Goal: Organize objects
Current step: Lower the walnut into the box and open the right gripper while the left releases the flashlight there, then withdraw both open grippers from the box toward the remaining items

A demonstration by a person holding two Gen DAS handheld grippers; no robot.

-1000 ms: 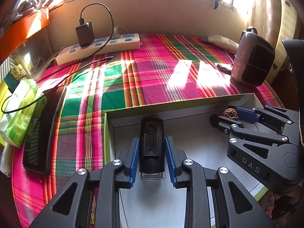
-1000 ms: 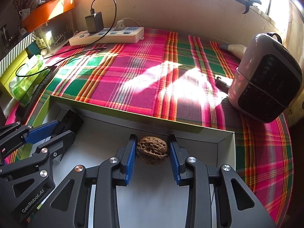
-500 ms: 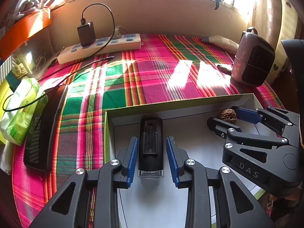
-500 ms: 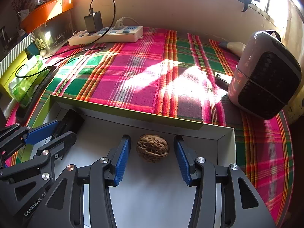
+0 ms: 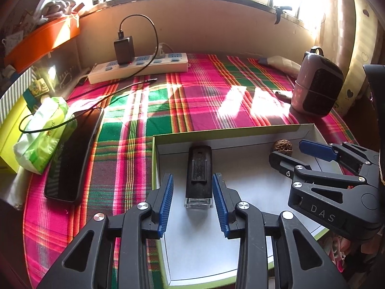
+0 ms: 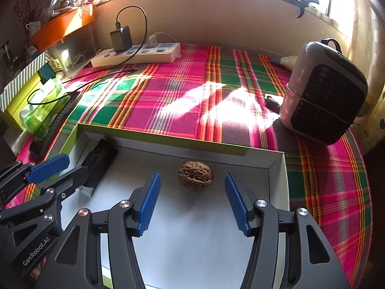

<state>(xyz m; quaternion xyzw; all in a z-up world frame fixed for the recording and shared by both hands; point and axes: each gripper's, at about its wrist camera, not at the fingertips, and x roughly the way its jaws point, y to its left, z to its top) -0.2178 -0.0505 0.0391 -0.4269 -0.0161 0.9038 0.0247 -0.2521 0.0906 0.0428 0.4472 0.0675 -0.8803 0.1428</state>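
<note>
While left view shows phone point(image 5: 72, 154), right hides it.

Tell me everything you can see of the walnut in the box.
The walnut is brown, roundish, with a pitted, wrinkled shell that looks whole. It rests on the white floor of the shallow box, near the far wall. It lies between the blue pads of the right gripper, whose jaws are opening; neither pad touches it.
</note>
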